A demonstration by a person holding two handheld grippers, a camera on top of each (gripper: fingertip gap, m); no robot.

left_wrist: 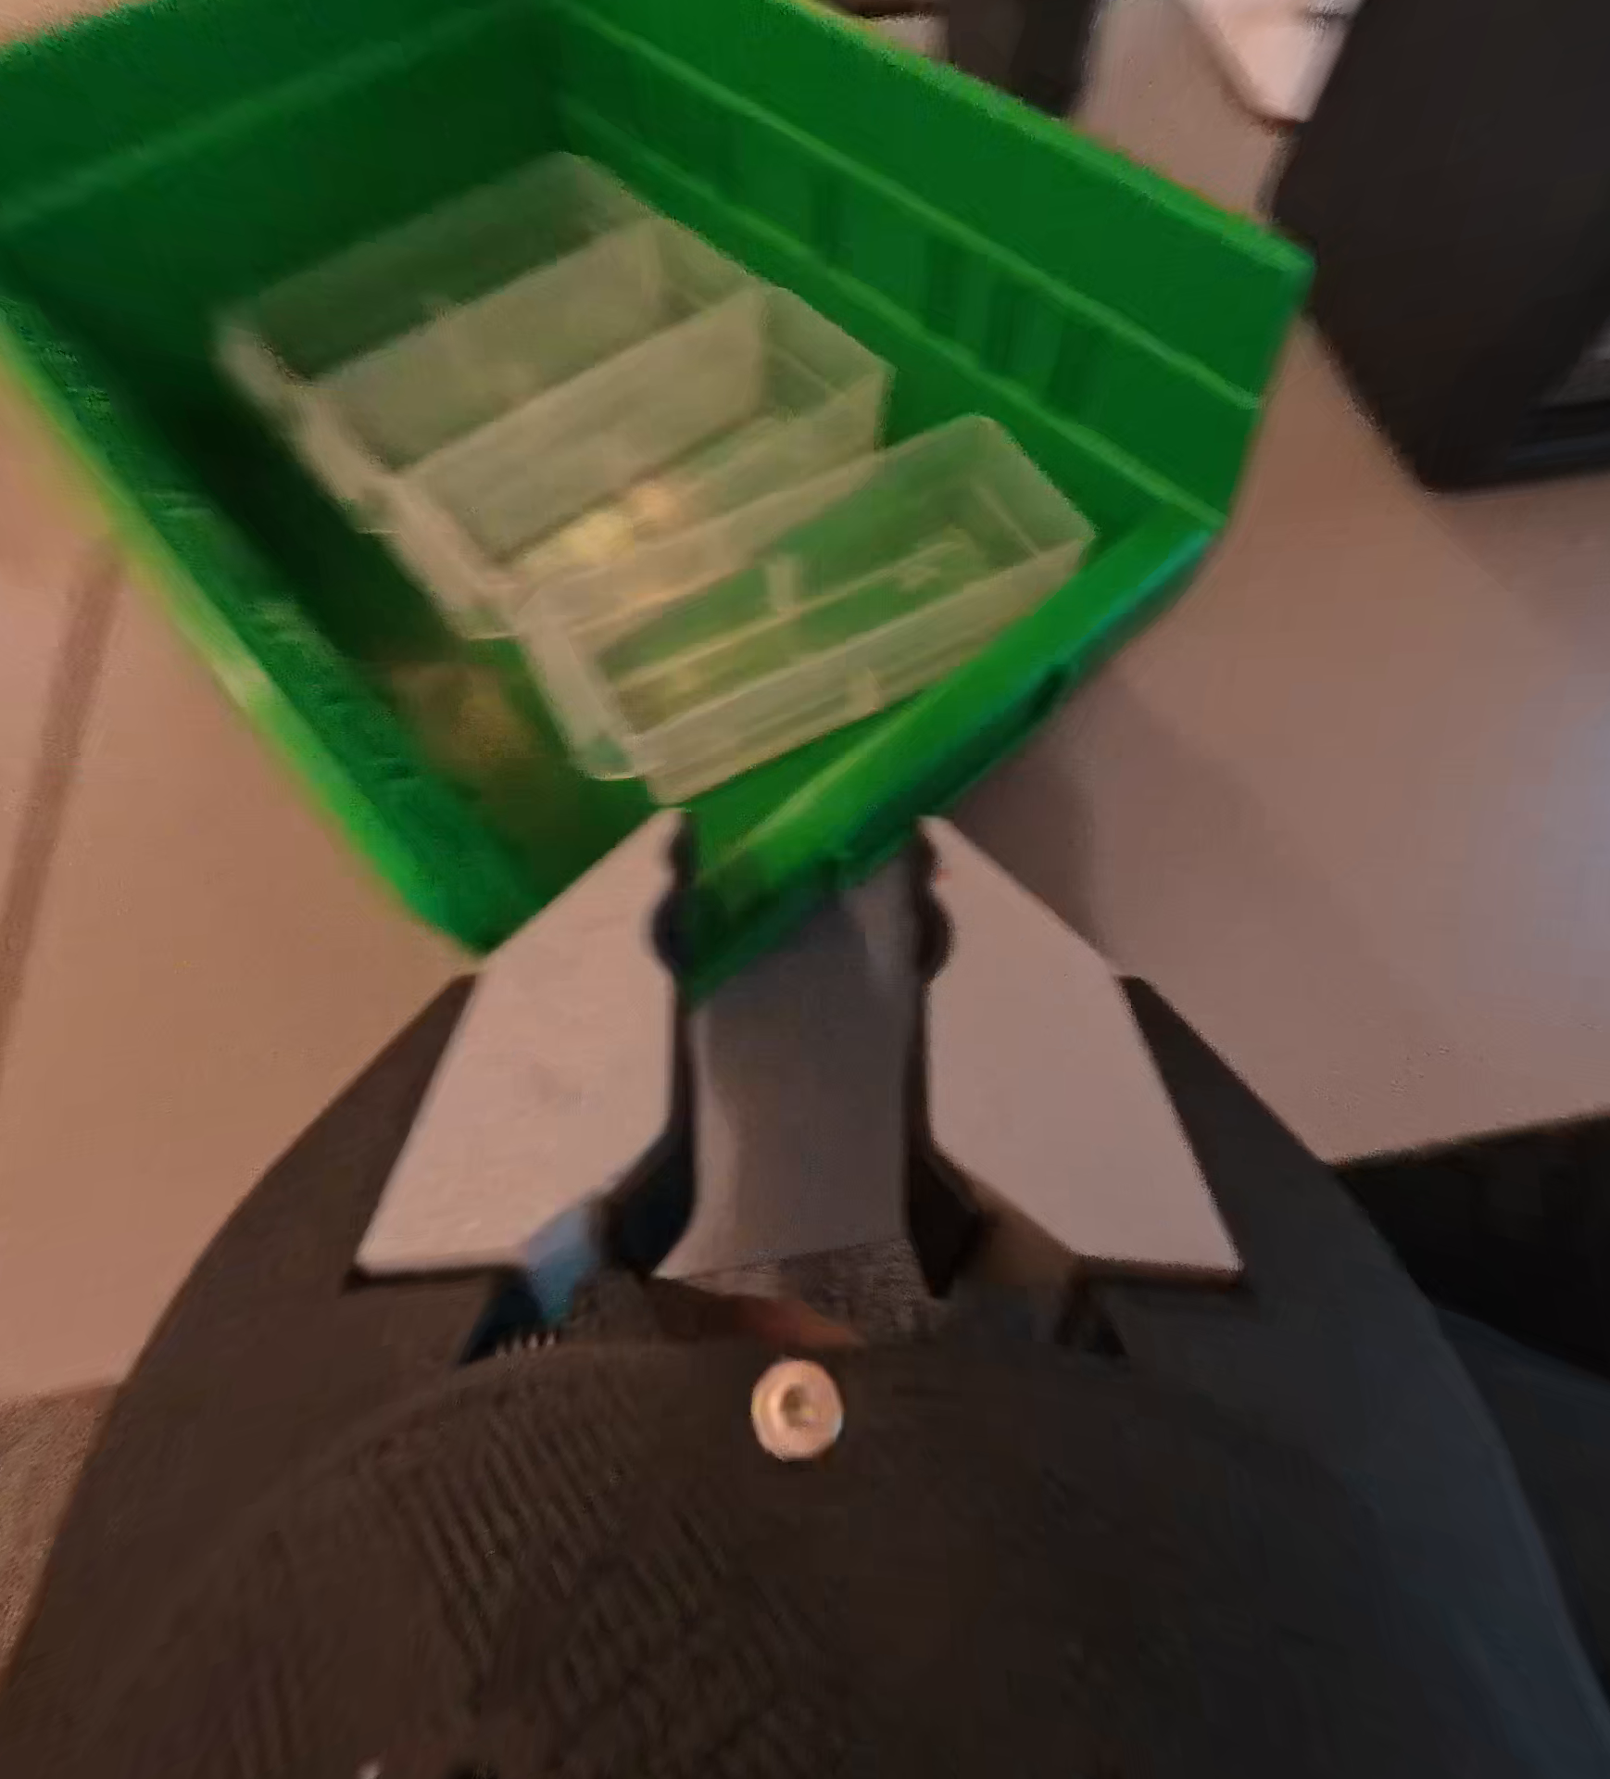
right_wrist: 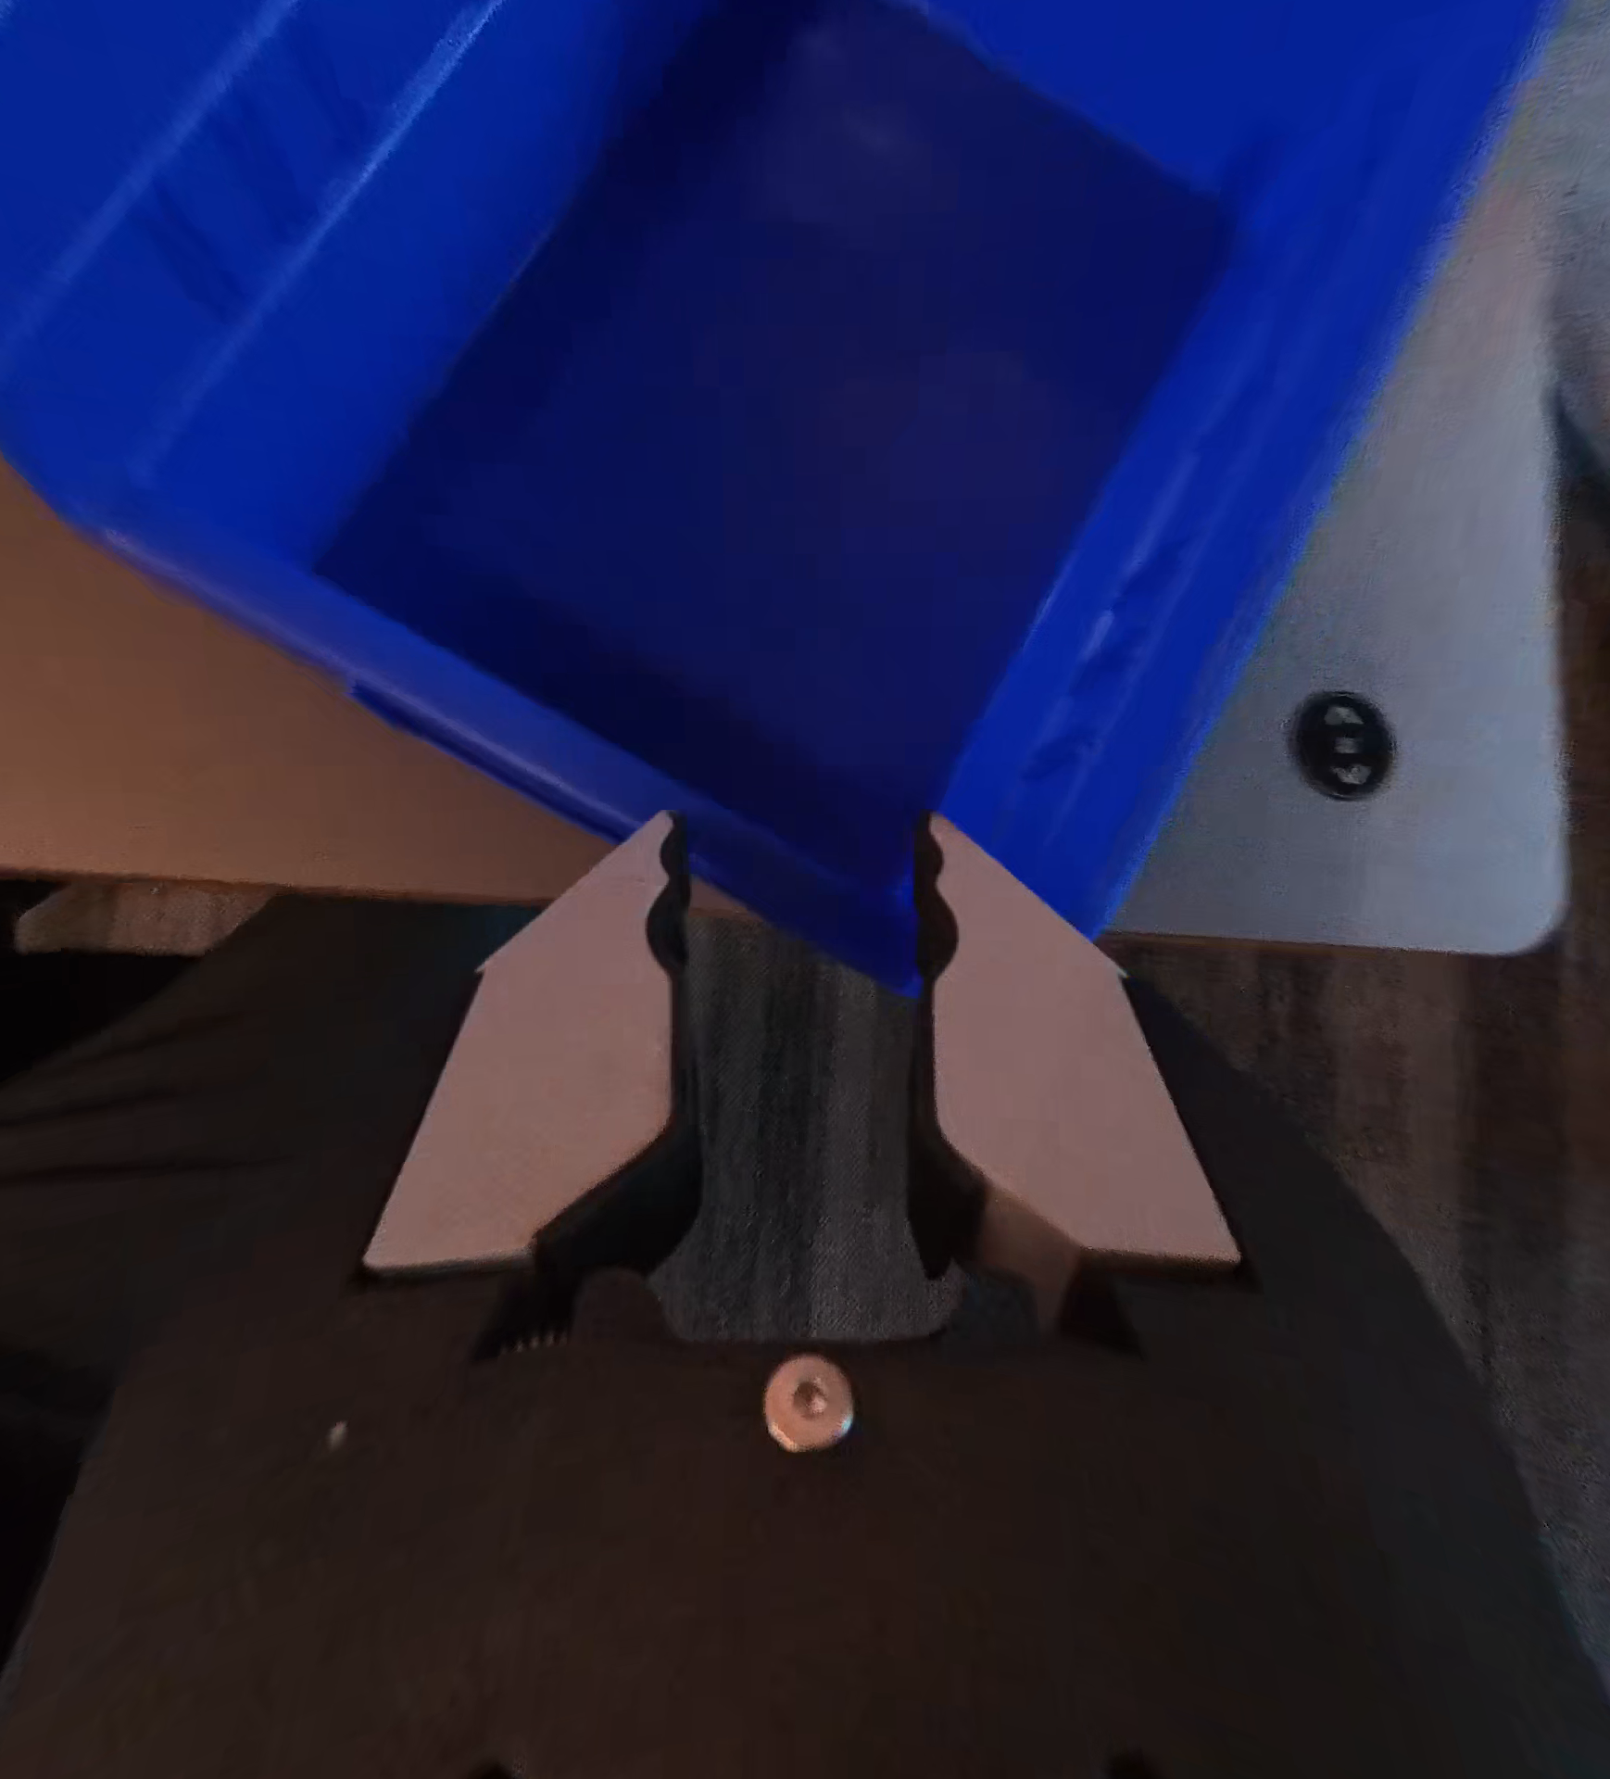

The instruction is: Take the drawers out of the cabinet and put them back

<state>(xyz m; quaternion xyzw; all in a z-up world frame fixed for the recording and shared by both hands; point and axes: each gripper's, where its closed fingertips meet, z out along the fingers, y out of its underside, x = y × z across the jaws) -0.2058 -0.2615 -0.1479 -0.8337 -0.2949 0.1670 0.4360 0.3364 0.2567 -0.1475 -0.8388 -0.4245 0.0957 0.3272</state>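
In the left wrist view my left gripper (left_wrist: 796, 876) is shut on the near front wall of a green plastic drawer (left_wrist: 156, 241), which it holds tilted in the air. Inside lie several small clear plastic boxes (left_wrist: 647, 501). In the right wrist view my right gripper (right_wrist: 796, 881) is shut on the near corner wall of an empty blue plastic drawer (right_wrist: 1119, 385), also held tilted in the air. The cabinet is not in view. Both views are blurred by motion.
Below the green drawer is a pale floor or table surface (left_wrist: 1359, 818) with a black box-like object (left_wrist: 1504, 241) at the upper right. Below the blue drawer are a pale tabletop edge (right_wrist: 156, 770), a grey plate (right_wrist: 1359, 818) with a black round fitting (right_wrist: 1343, 743), and dark wood flooring (right_wrist: 1359, 1107).
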